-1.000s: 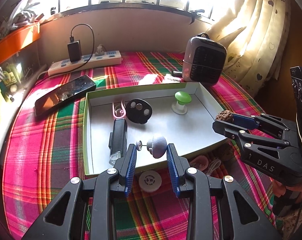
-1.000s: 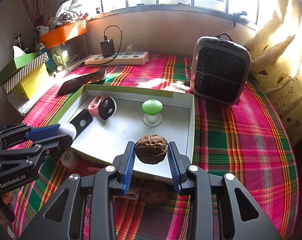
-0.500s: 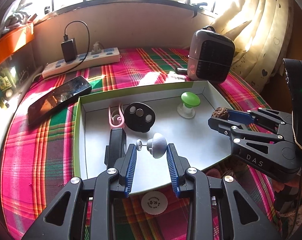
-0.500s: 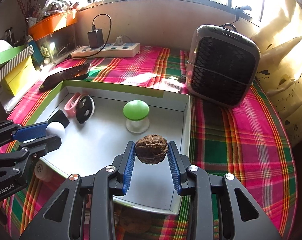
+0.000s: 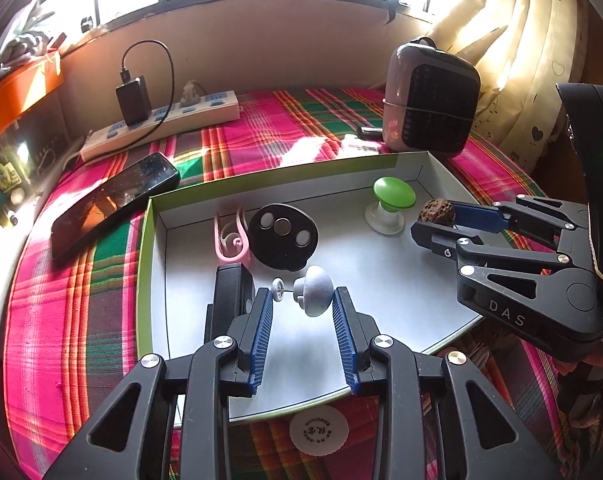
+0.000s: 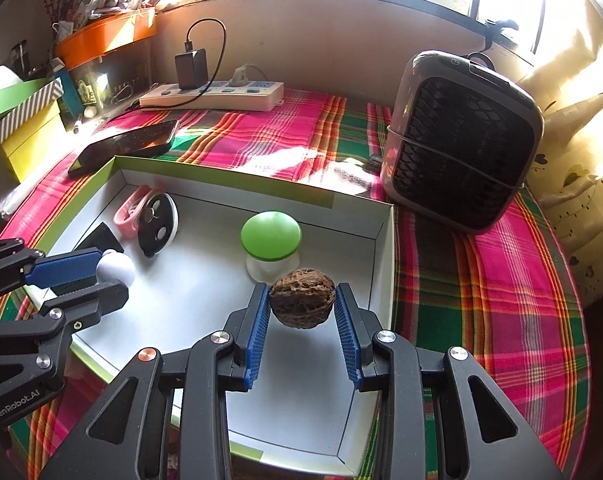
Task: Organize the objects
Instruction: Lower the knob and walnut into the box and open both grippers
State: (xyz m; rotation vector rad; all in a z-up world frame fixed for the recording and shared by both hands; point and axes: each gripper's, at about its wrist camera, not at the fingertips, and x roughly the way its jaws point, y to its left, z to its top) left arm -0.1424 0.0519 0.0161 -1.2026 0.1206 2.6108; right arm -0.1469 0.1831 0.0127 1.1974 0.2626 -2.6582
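Walnut [image 6: 302,303] clamped in right claw [image 6: 302,312], suspended over box [image 6: 384,248] near green knob [image 6: 271,235]. Left claw [image 5: 302,307] grips white mushroom-shaped piece [image 5: 314,290] above box, evidently for depositing inside.

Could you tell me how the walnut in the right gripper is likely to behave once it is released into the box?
The walnut is rounded, so it may roll a little on the smooth floor of the box. Its ridged shell looks hard, so the right gripper probably holds it without crushing. It hangs near the green mushroom-shaped object and might bump it.
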